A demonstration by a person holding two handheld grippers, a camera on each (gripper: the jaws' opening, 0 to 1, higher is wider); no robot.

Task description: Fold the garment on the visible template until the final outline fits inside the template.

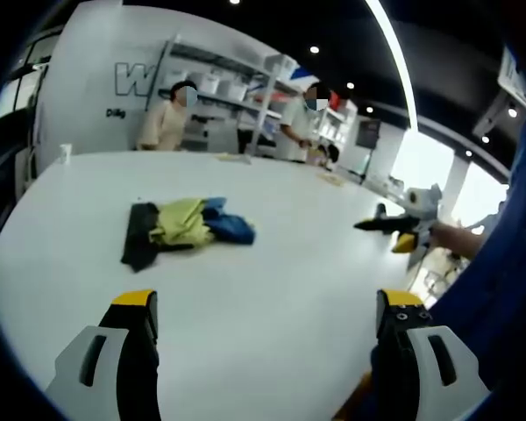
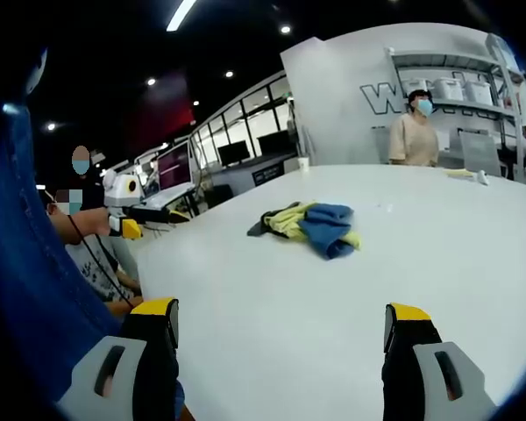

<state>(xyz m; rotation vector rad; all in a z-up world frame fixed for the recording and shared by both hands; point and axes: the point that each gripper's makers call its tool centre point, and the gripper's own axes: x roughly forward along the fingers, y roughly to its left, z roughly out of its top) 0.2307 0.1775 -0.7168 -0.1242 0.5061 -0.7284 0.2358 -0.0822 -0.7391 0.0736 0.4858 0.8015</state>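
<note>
Your left gripper (image 1: 267,307) and your right gripper (image 2: 280,320) are both spread wide, holding nothing. The garment (image 1: 186,225) lies crumpled in a soft heap of yellow, blue and black cloth on the smooth white tabletop (image 1: 272,263), well apart from both. Nothing stands between. Behind the tabletop, a person (image 1: 165,121) stands by shelves (image 1: 237,83) with white boxes.
</note>
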